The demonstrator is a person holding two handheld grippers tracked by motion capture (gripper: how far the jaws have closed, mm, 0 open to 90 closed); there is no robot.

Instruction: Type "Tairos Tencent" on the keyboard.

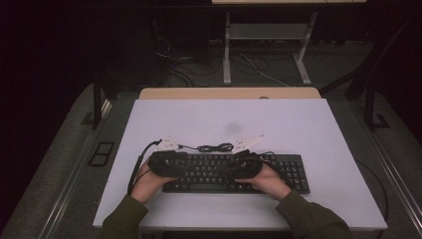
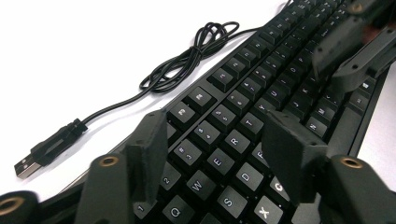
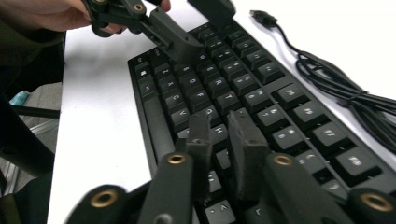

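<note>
Nearest the camera in the high view, two sleeved forearms came up from the bottom edge, each hand holding a tool over a black keyboard (image 1: 234,172) that lay in the lower middle of the frame on the white tabletop (image 1: 298,124). The keyboard's long axis ran left to right across the picture, directly under both tools.

The left tool (image 2: 224,154) hovered over the letter keys at the keyboard's left end, its jaws apart with nothing between them but the keys beneath. The right tool (image 3: 222,140) hung over the middle of the keyboard, its jaws drawn nearly together with a narrow gap, and I could not see any key pinched between them; they looked empty.

The keyboard's cable (image 2: 187,60) lay coiled on the tabletop just beyond the far edge, in the upper left of the left gripper view, ending in a loose USB plug (image 2: 49,147) at that view's left edge.

By my judgement the work was pressing keys, and each tool was set to come straight down: the left hand was nearer the left-end keys, the right nearer the centre.
</note>
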